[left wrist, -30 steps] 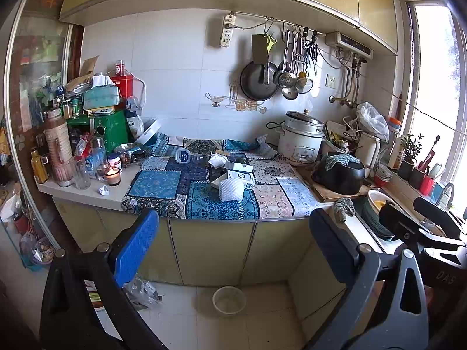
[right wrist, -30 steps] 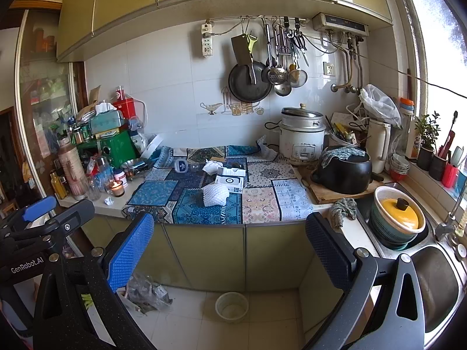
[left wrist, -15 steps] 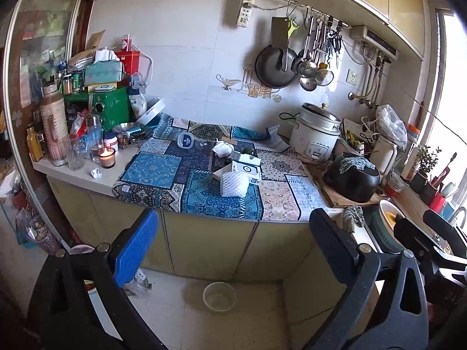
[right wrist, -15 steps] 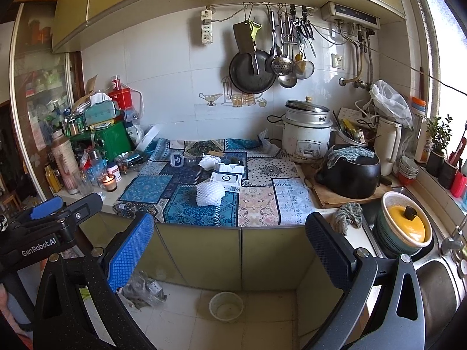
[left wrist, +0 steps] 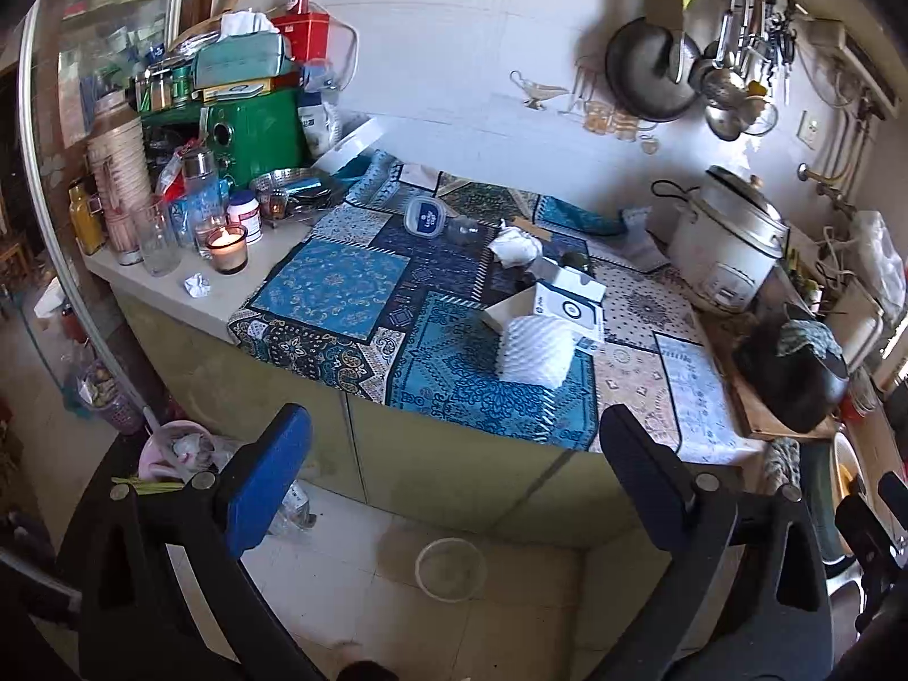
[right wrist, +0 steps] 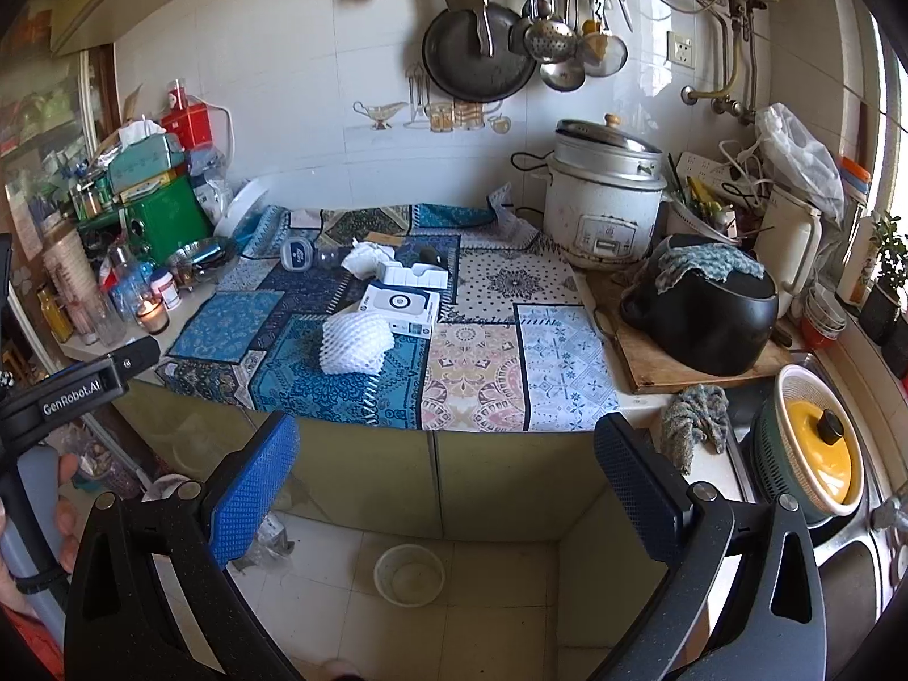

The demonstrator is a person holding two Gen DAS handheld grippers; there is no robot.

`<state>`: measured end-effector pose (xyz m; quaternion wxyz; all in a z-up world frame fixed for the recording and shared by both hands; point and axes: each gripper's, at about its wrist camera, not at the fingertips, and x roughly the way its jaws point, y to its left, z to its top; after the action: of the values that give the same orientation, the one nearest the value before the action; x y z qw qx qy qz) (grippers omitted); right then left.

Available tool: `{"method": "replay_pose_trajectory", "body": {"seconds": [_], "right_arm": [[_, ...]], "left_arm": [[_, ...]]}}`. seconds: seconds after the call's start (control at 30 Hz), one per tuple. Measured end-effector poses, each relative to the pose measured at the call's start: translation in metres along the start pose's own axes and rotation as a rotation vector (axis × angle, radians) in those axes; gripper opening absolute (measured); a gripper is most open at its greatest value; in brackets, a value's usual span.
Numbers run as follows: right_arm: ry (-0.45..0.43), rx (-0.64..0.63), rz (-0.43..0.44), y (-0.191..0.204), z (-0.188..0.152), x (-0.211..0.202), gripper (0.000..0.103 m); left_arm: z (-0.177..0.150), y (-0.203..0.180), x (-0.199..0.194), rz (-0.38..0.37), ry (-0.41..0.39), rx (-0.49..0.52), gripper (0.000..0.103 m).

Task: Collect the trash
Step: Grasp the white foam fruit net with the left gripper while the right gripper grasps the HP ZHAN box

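**A:** What does the kitchen look like?

**B:** A counter (right wrist: pixel 635 397) runs along a tiled wall, covered by a patchwork cloth (right wrist: pixel 482 374) in blue, pink and white. The trash lies on that cloth. A white foam net sleeve (right wrist: pixel 356 346) sits near the front edge. Just behind it, touching it in both views, is a small white box (right wrist: pixel 400 306) with a blue mark. Further back lie a crumpled tissue (right wrist: pixel 366 258) and an open white carton (right wrist: pixel 414 277). A tiny paper ball (left wrist: pixel 197 285) rests on the bare counter beside a lit candle (left wrist: pixel 227 241).

**A:** And the two tongs?

**B:** The left gripper (left wrist: pixel 454 488) hovers in front of the counter, its blue-padded fingers spread wide, with nothing between them. The right gripper (right wrist: pixel 448 482) is just as wide apart and also empty. Neither touches any trash.

**A:** Anything else nearby?

**B:** A rice cooker (right wrist: pixel 607 198) stands at the back right, a black pot (right wrist: pixel 703 318) on a wooden board beside it. A small bowl (right wrist: pixel 410 573) sits on the floor below. A hand (right wrist: pixel 34 533) grips a handle at the left edge of the right view.
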<state>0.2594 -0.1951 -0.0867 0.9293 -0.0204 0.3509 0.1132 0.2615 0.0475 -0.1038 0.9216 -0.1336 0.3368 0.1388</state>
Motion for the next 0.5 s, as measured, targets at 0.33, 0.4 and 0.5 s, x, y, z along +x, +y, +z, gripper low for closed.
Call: {"method": "replay_pose_trajectory", "body": {"seconds": [0.33,0.4,0.5], "right_arm": [[0.106,0.091,0.034,0.007,0.034,0.1,0.103],[0.12,0.098,-0.013,0.012,0.044,0.117,0.103],[0.14,0.13,-0.041,0.012,0.058,0.142,0.103]], "left_arm": [[0.052,0.013,0.119,-0.04,0.095,0.029,0.098],[0.062,0.008,0.147,-0.044,0.141,0.062,0.098],[0.073,-0.002,0.184,-0.102,0.224,0.097,0.098]]}}
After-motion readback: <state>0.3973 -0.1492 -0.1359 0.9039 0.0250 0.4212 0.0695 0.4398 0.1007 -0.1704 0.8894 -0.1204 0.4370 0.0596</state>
